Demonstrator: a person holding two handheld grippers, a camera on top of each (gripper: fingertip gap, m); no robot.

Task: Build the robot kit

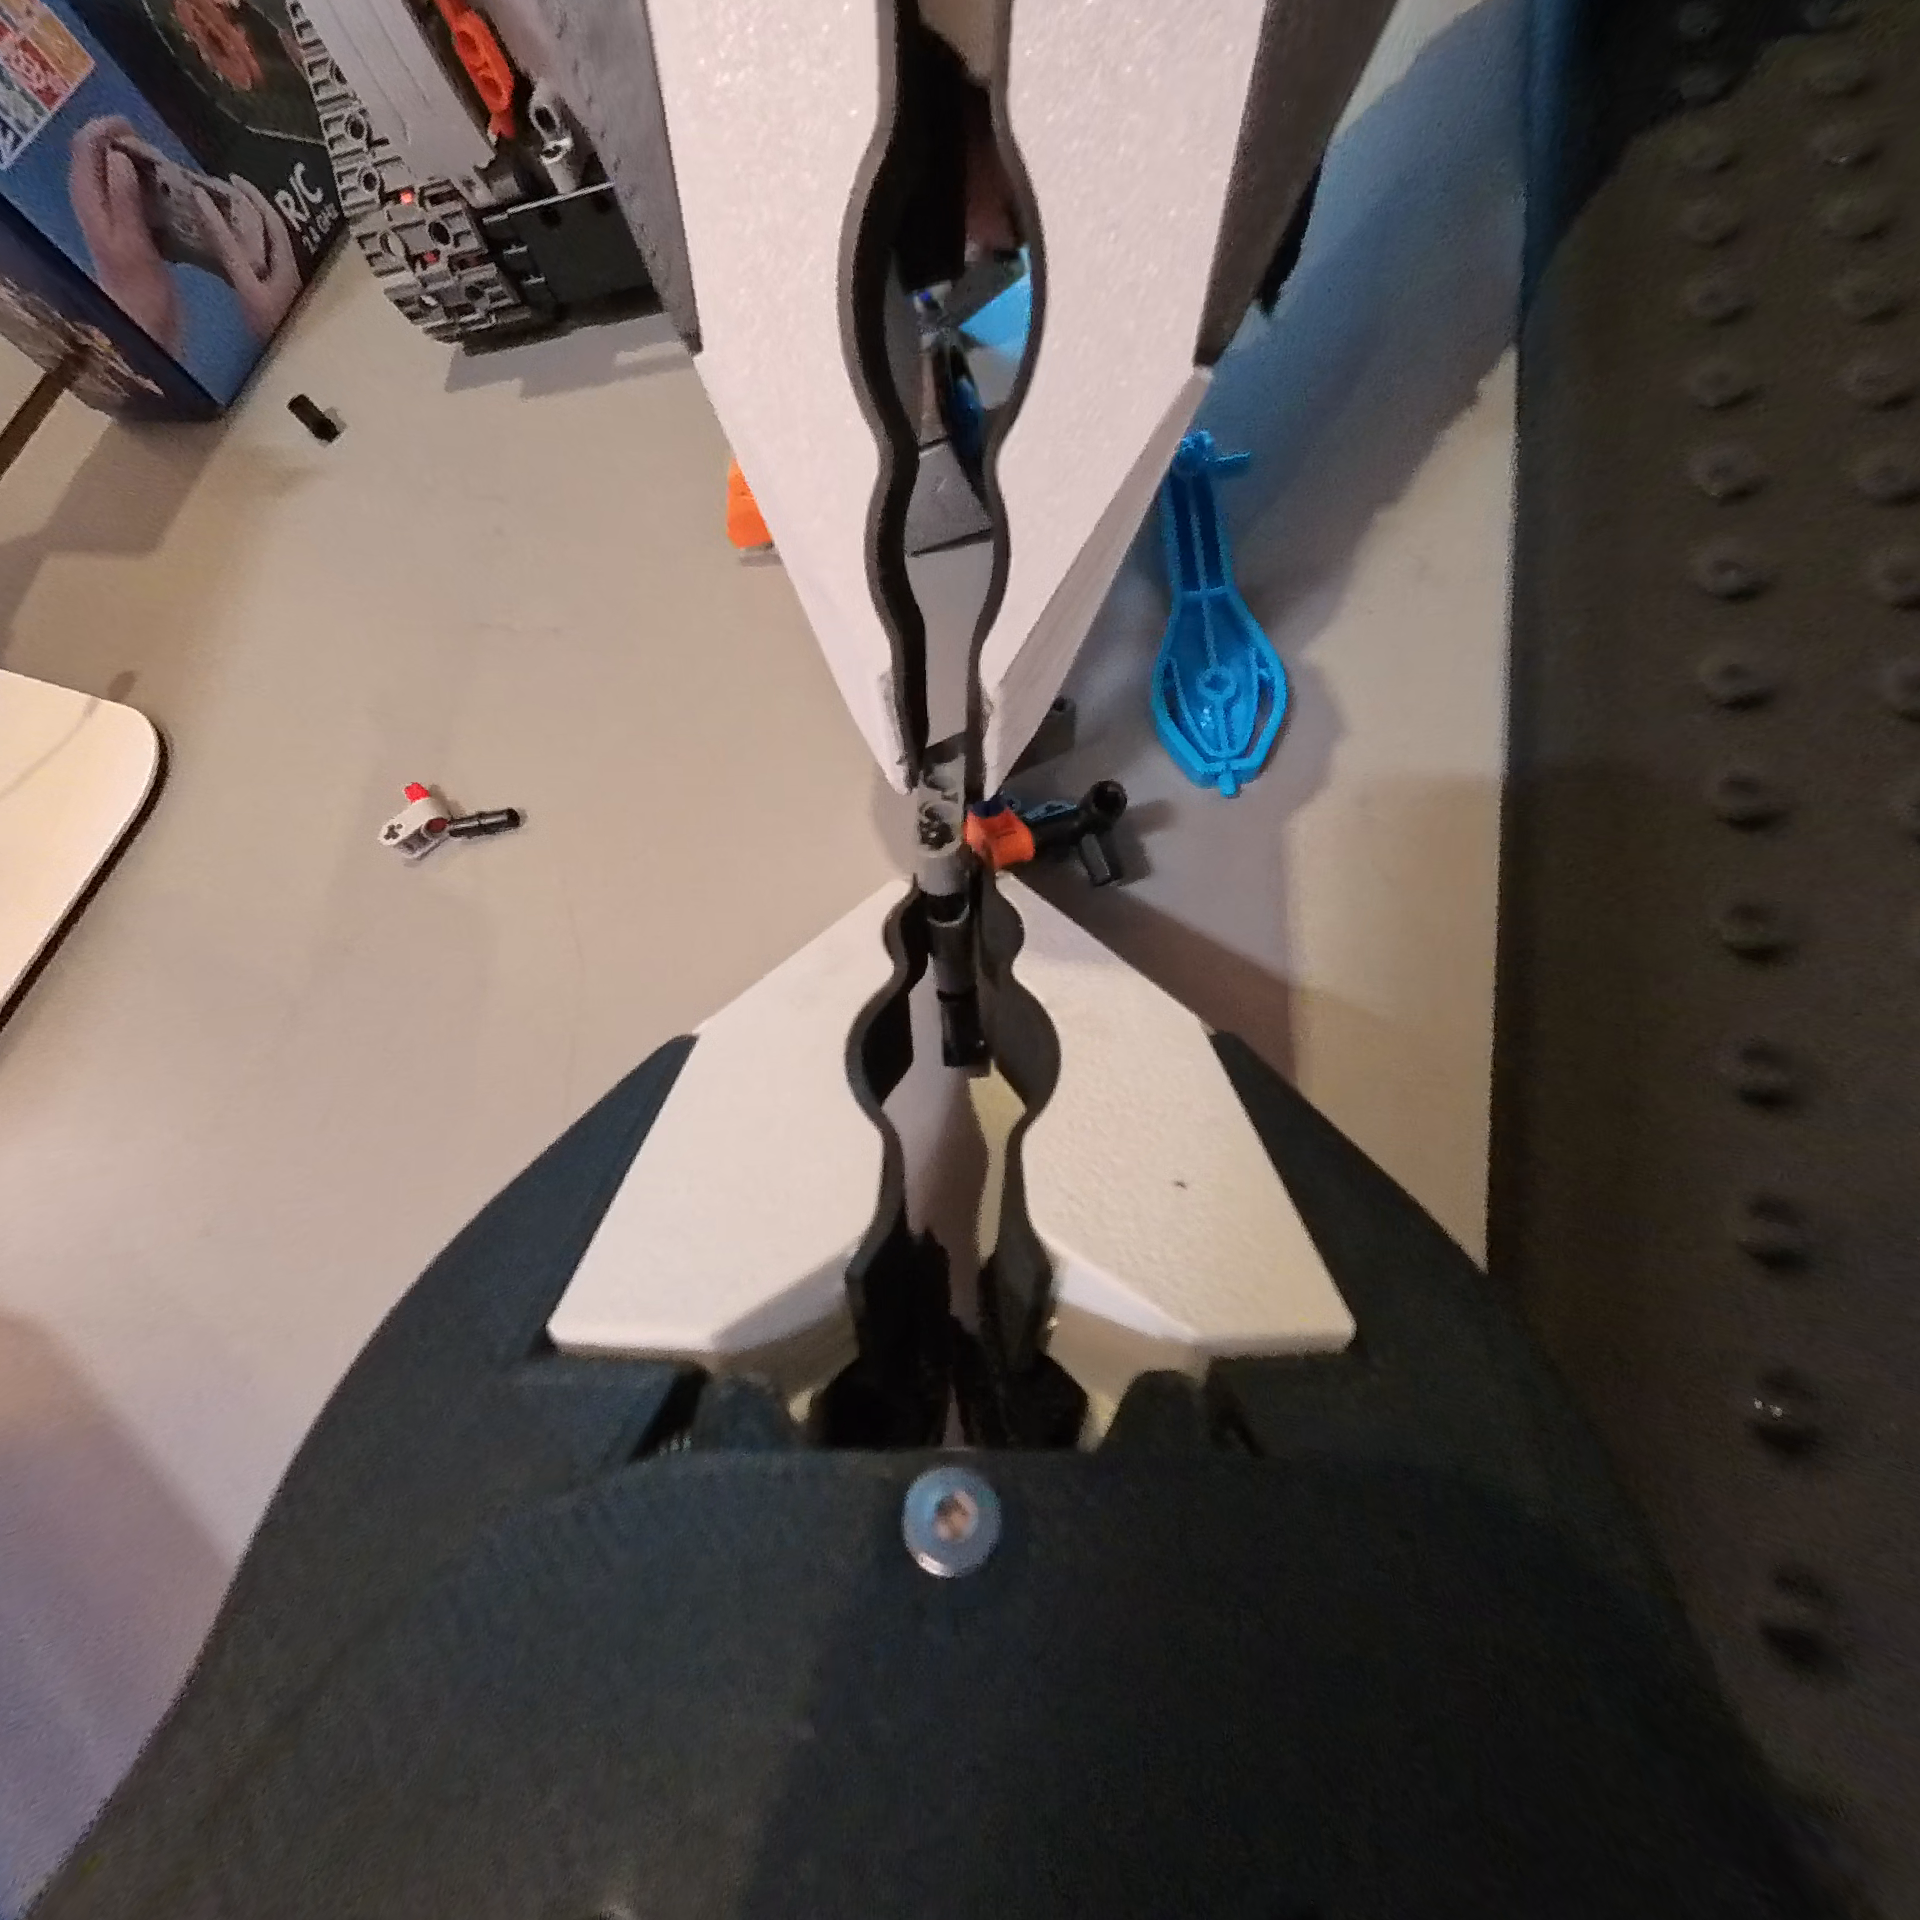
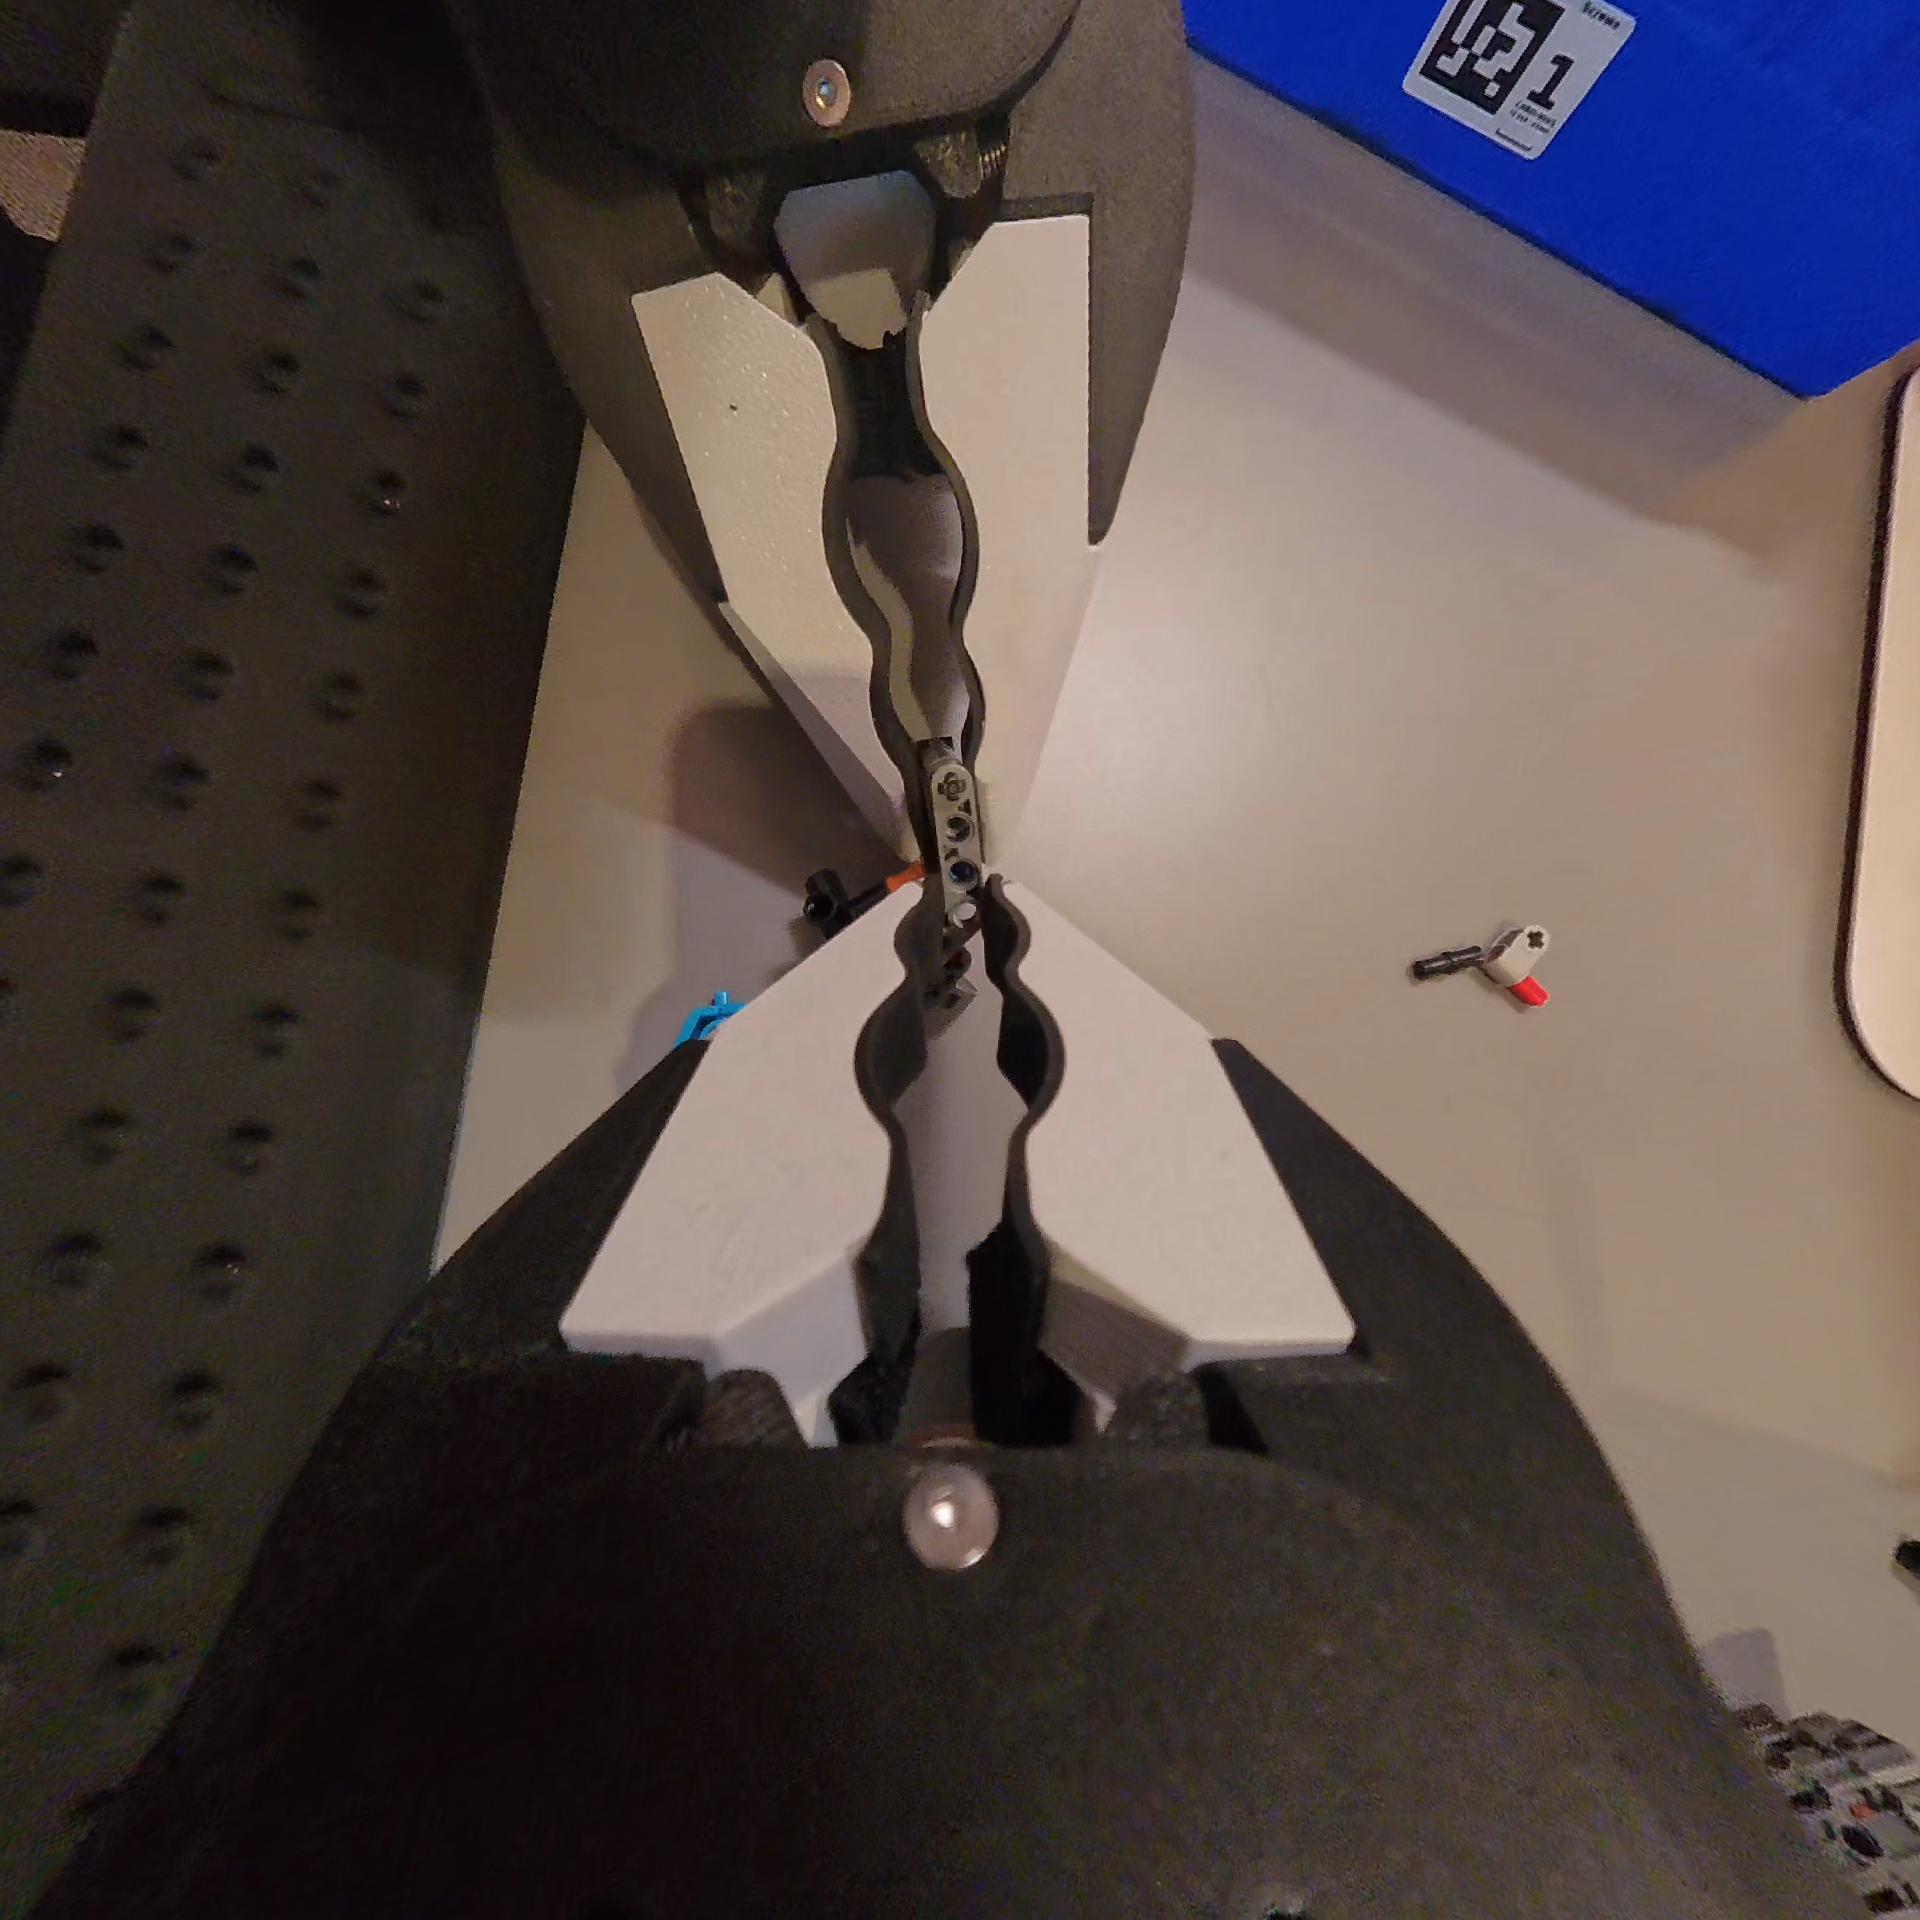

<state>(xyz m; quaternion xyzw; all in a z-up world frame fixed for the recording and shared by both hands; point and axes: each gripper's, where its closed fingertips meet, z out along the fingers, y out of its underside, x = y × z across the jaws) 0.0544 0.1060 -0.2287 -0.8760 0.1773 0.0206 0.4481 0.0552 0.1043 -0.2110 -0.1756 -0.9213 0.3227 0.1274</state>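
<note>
Left wrist view: the left gripper (image 1: 948, 914) and right gripper (image 1: 940, 774) meet tip to tip, each pinching one small grey holed plastic beam (image 1: 938, 831) above a beige table (image 1: 416, 1039).

Both wrist views look steeply down, close, facing each other; sharing the beige tabletop (image 1: 312, 1039).

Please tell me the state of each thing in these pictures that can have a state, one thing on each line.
left tool: shut on the grey beam.
right tool: shut on the grey beam's other end.
grey beam: held in the air between both tools.
blue part: lying flat on the table.
white connector with red pin: lying loose on the table.
tracked vehicle: standing on the table.
</note>
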